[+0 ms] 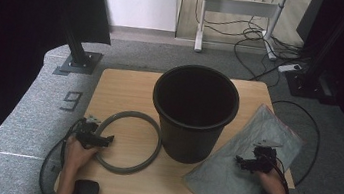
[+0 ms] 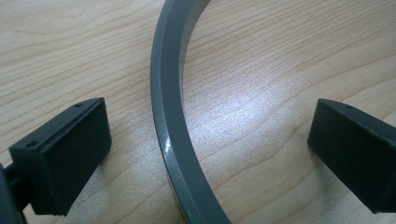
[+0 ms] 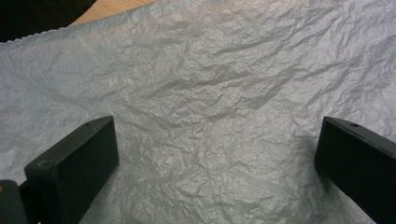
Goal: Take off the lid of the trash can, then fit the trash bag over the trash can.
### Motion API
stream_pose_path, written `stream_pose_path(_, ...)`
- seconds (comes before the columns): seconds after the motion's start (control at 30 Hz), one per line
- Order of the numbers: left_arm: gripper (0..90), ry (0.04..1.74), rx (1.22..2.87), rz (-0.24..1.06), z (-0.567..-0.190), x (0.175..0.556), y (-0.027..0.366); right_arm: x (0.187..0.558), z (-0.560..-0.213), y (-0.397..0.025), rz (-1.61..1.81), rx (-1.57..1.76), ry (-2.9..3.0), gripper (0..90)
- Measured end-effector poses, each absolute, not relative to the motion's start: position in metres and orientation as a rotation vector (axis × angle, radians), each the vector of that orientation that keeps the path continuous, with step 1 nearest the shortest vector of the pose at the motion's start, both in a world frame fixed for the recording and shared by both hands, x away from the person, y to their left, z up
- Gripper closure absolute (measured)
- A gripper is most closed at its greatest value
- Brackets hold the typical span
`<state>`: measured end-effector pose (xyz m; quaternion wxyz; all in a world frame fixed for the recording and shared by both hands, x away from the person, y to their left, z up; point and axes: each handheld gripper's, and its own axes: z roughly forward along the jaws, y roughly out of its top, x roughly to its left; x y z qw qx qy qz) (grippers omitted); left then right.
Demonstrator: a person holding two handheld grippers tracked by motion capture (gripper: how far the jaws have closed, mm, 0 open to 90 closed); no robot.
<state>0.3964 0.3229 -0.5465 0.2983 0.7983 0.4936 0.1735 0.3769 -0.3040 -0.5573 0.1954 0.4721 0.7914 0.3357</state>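
- High view: the left hand-held gripper is sitting low at the near-left of the desk, pointing right across the near-left arc of the grey ring, which is lying flat just left of the black bin. The right hand-held gripper is resting over the grey bag, which is spread flat at the bin's right and hanging off the desk's near edge. Both forearms are coming in from below, wrists low, hands wrapped round the handles.
- Left gripper view: the jaws are standing wide apart, released, straddling the ring, one outside the band, one inside. Nothing is gripped yet. This looks like the approach to a pick on the ring; the next move is calling for the jaws to close squarely on the thin band.
- Right gripper view: the jaws are spread wide here too, holding nothing, hovering close over the crinkled bag. Pinching up a fold of that thin film will be needing a downward press first, since it is lying flat.
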Motion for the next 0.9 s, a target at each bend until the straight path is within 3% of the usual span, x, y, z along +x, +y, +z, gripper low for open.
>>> stream_pose_path(0.9, 0.0, 1.320, 2.115, 0.464, -0.547, 0.397, 0.322, 0.388, -0.557, -0.311, 0.935, 1.339, 2.205, 0.0)
